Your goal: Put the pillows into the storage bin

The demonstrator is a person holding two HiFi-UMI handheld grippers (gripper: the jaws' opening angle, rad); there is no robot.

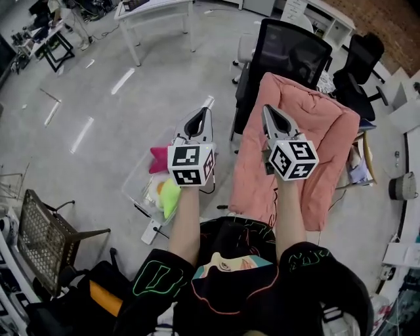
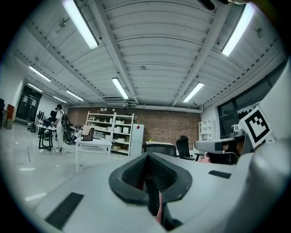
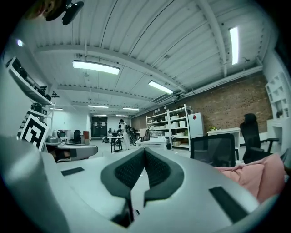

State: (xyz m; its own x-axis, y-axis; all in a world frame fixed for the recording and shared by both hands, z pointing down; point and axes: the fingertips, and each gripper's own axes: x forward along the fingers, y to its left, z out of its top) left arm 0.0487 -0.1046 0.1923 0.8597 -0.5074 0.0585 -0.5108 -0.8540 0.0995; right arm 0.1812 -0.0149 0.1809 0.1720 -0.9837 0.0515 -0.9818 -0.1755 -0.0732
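Note:
A clear storage bin (image 1: 139, 178) stands on the floor below my left gripper. A pink pillow (image 1: 159, 159) and a yellow-green pillow (image 1: 170, 195) lie inside it. Both grippers are raised side by side and point level across the room. The left gripper (image 1: 205, 111) is shut with nothing between its pads, as the left gripper view (image 2: 146, 157) also shows. My right gripper (image 1: 268, 110) hangs over a pink quilt and is shut and empty too, its jaws together in the right gripper view (image 3: 144, 152).
The pink quilt (image 1: 315, 131) drapes over a seat to the right, and its edge shows low in the right gripper view (image 3: 259, 175). Black office chairs (image 1: 292, 46) stand behind it. A wire basket (image 1: 42, 230) sits at the left. A white table (image 1: 154, 10) stands far back.

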